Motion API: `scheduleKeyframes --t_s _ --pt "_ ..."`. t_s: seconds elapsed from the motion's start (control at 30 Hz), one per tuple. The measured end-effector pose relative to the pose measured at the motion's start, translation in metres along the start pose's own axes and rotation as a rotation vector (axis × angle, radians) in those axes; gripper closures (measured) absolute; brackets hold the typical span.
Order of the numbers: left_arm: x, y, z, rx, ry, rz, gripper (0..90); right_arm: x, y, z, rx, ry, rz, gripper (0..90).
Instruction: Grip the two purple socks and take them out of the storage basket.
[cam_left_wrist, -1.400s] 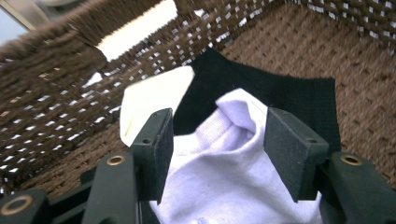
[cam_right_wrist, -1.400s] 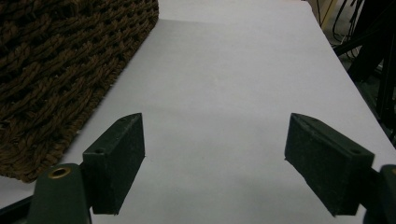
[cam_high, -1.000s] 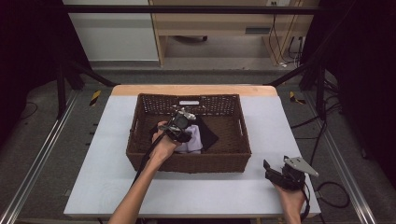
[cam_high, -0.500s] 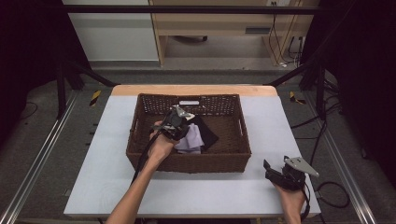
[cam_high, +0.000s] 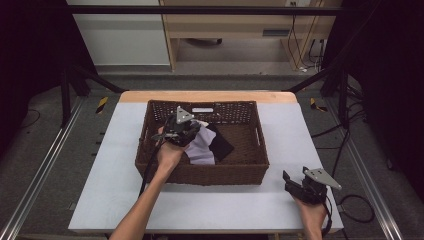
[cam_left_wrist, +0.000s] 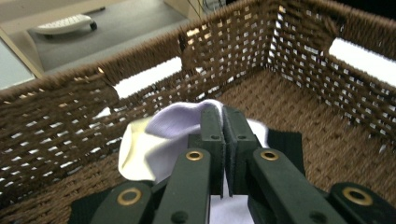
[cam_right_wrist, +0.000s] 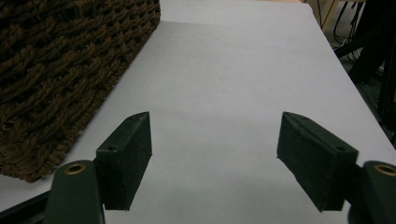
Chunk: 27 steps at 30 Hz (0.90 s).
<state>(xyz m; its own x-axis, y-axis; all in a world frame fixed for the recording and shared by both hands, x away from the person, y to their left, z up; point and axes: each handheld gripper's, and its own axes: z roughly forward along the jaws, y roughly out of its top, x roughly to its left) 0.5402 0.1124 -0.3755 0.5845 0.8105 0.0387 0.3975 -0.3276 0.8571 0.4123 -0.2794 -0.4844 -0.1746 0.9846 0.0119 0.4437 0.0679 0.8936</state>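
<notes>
White cloth (cam_high: 202, 147) inside basket (cam_high: 150, 150), lying over black cloth (cam_high: 222, 145) on the woven floor. Pinched at its near-left edge by left gripper (cam_left_wrist: 223, 122), jaws squeezed tight together with a fold of white cloth bunched up just past the tips. Rest of the white piece trails away to the right and toward the near wall, so its long way runs from the pinch out over the black piece. Black cloth sticks out on the right side, flat, maybe partly tucked under the white; hard to tell how far from the high view.

Left gripper (cam_high: 179, 131) sits in the left half of the basket, close to the left wall and a bit above the floor. Left hand (cam_high: 167, 155) right behind it, arm coming over the near wall.

Right gripper (cam_high: 300, 186) well apart, out on table (cam_high: 110, 190) past the basket's near-right corner. Jaws wide apart but just closing a little, nothing between them, only bare table ahead and the basket's outer wall (cam_right_wrist: 56, 70) off to one side.

Left much nearer, already holding. Next move likely up and out over the near wall, white cloth hanging below the pinch.
</notes>
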Motion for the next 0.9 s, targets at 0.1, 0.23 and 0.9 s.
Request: scheduleKeyframes --t_s 0.1,0.23,0.9 --pt "0.001 0.001 -0.003 -0.025 -0.001 -0.022 86.9 0.001 0.0 0.0 -0.003 0.003 -0.002 30.0" --pt "0.002 0.004 -0.009 -0.061 -0.007 -0.033 86.9 0.001 0.0 -0.001 -0.008 0.009 -0.014 34.1" --pt "-0.008 0.018 -0.091 -0.23 -0.063 0.001 87.0 0.002 -0.001 -0.002 -0.015 0.012 -0.025 46.0"
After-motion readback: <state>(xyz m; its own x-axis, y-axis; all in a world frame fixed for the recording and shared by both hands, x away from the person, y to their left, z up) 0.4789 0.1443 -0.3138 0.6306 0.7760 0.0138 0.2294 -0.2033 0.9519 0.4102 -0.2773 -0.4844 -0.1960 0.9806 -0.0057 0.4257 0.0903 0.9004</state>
